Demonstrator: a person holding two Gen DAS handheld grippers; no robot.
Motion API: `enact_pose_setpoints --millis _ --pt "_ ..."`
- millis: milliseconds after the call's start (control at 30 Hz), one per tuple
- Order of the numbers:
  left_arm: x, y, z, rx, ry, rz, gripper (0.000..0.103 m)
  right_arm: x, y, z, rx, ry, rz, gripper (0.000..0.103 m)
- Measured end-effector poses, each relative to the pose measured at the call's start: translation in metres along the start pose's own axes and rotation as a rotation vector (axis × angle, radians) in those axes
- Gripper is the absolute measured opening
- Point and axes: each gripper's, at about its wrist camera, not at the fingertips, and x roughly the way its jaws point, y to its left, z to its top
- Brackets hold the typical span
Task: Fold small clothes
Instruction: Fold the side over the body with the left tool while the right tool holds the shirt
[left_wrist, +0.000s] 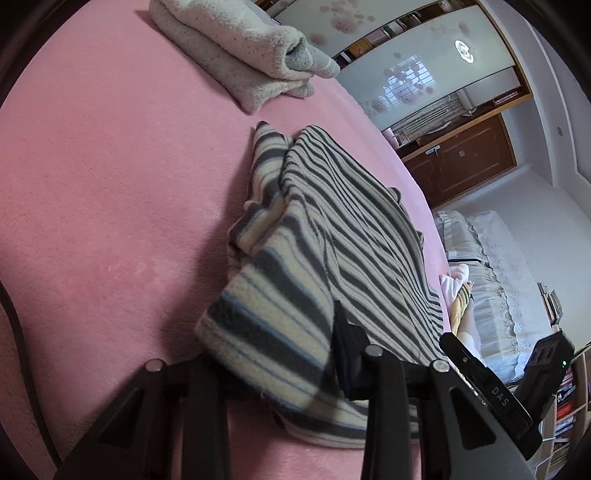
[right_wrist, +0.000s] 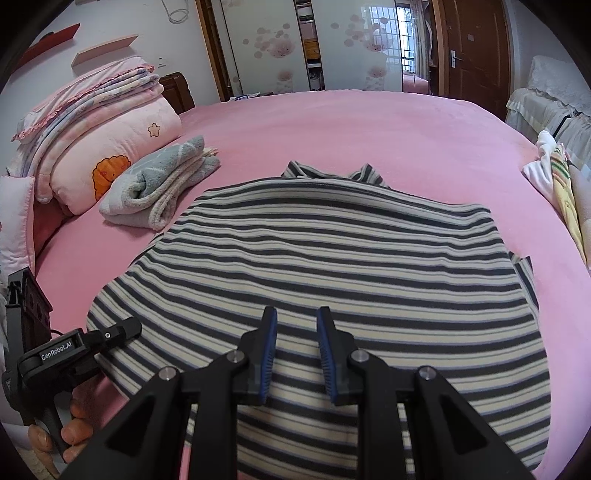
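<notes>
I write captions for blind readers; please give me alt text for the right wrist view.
A striped garment lies spread on a pink bed, with the open right gripper just above its near part. At the left edge the left gripper reaches the garment's corner; a folded towel and stacked quilts lie beyond.

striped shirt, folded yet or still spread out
Mostly spread. The striped shirt lies flat across the pink bed; the left gripper holds its left edge lifted, not yet folded over.
</notes>
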Motion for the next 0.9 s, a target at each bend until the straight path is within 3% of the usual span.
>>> enact_pose_setpoints --millis 100,200,300,367,567,733,900 --pt "0.0 -0.006 -0.001 0.035 0.006 0.033 0.017 0.006 0.0 0.002 -0.001 0.007 -0.004 0.022" --pt "-0.006 -0.018 -0.003 0.075 -0.019 0.079 0.016 0.013 0.002 0.005 0.0 0.015 -0.001 0.021" --pt "-0.014 -0.029 -0.004 0.114 -0.053 0.104 0.015 0.02 0.005 0.013 -0.007 0.02 0.001 0.01" --pt "-0.019 -0.039 -0.003 0.139 -0.076 0.114 0.015 0.024 0.008 0.017 -0.011 0.018 -0.008 0.009" --pt "-0.027 -0.063 -0.002 0.207 -0.114 0.128 0.015 0.046 0.018 0.027 -0.018 0.033 -0.006 0.003" --pt "-0.027 -0.086 -0.003 0.274 -0.13 0.12 0.015 0.076 0.016 0.012 0.001 0.129 -0.007 0.002" --pt "-0.025 -0.112 -0.008 0.346 -0.138 0.109 0.015 0.076 0.004 0.005 0.049 0.118 0.044 0.002"
